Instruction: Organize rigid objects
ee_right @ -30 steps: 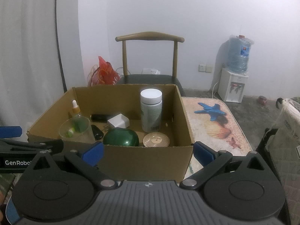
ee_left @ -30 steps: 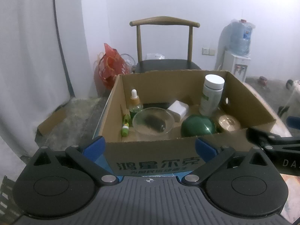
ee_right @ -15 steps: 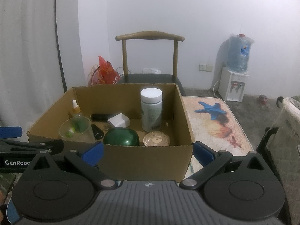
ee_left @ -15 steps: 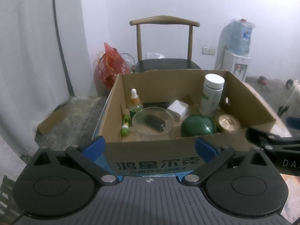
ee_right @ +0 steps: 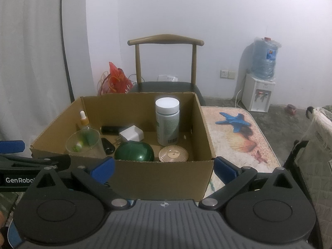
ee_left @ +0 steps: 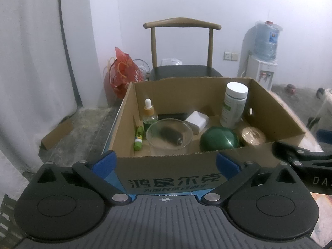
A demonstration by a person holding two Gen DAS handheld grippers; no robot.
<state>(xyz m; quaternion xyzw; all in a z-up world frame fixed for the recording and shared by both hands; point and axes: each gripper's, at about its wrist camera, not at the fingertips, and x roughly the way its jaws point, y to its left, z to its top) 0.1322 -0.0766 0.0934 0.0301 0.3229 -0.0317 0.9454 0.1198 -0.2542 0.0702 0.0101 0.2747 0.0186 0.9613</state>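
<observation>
An open cardboard box (ee_left: 172, 173) (ee_right: 161, 176) stands on the table. It holds a white-capped bottle (ee_left: 234, 105) (ee_right: 167, 122), a green dome (ee_left: 219, 139) (ee_right: 134, 151), a gold round tin (ee_left: 252, 136) (ee_right: 173, 154), a white charger (ee_left: 196, 120) (ee_right: 131, 133), a clear glass bowl (ee_left: 169, 139) (ee_right: 84, 143), a dropper bottle (ee_left: 149, 114) (ee_right: 84, 120) and a small green tube (ee_left: 138, 140). My left gripper (ee_left: 166, 162) is open and empty before the box's near wall. My right gripper (ee_right: 164, 167) is open and empty at the box's near right corner.
A wooden chair (ee_left: 182, 47) (ee_right: 165, 62) stands behind the box. A red bag (ee_left: 122, 72) lies on the floor at left. A water dispenser (ee_right: 260, 87) stands at right. The tablecloth with a blue starfish (ee_right: 234, 121) lies right of the box.
</observation>
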